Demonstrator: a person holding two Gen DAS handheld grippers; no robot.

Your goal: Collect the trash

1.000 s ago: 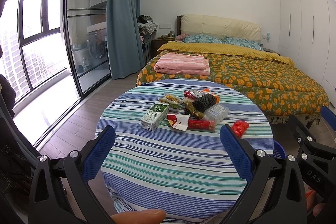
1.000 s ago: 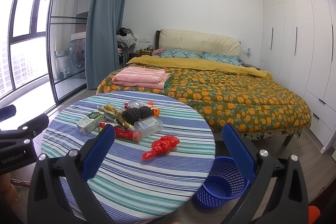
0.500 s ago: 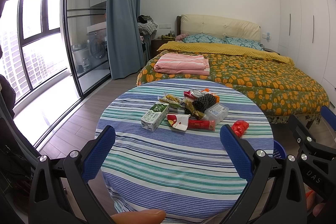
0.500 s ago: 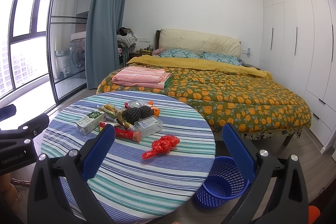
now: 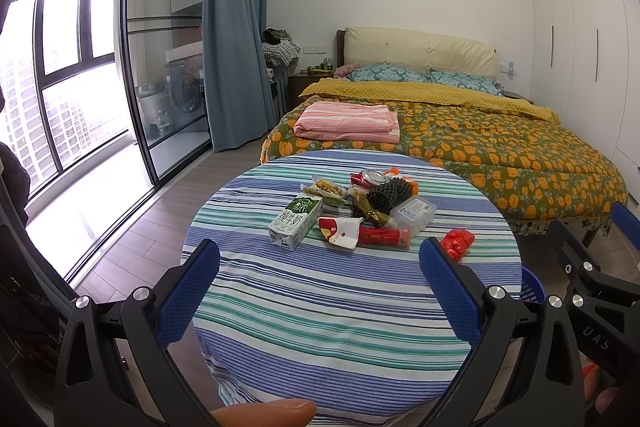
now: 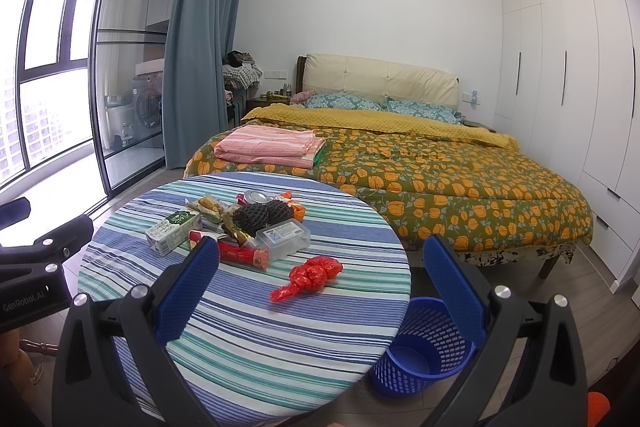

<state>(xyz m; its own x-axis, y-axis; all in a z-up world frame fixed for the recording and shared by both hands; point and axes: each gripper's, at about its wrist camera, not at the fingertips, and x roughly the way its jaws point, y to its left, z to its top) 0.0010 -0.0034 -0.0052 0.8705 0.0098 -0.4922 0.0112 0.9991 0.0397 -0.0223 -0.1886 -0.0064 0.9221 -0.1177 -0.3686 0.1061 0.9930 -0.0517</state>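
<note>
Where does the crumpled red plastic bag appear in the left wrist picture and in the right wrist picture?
Left wrist view: the red plastic bag lies right of centre, near the table's right edge.
Right wrist view: it lies near the picture's centre, between the gripper's fingers.
Shared landmark: the clear plastic box, just behind and left of the bag in both.

Round table with striped cloth, trash clustered on its far half.

The table [image 5: 344, 307] lies ahead of both open jaw pairs. Beyond the left jaws lie a milk carton [image 5: 296, 222], a red-and-white wrapper [image 5: 362, 234], a clear plastic box [image 5: 413, 214], a black mesh item [image 5: 390, 190] and a can [image 5: 372, 177]. A red plastic bag [image 6: 308, 277] lies apart, between the right jaws. A blue basket [image 6: 420, 351] stands on the floor [image 6: 560, 291] beside the table.
</note>
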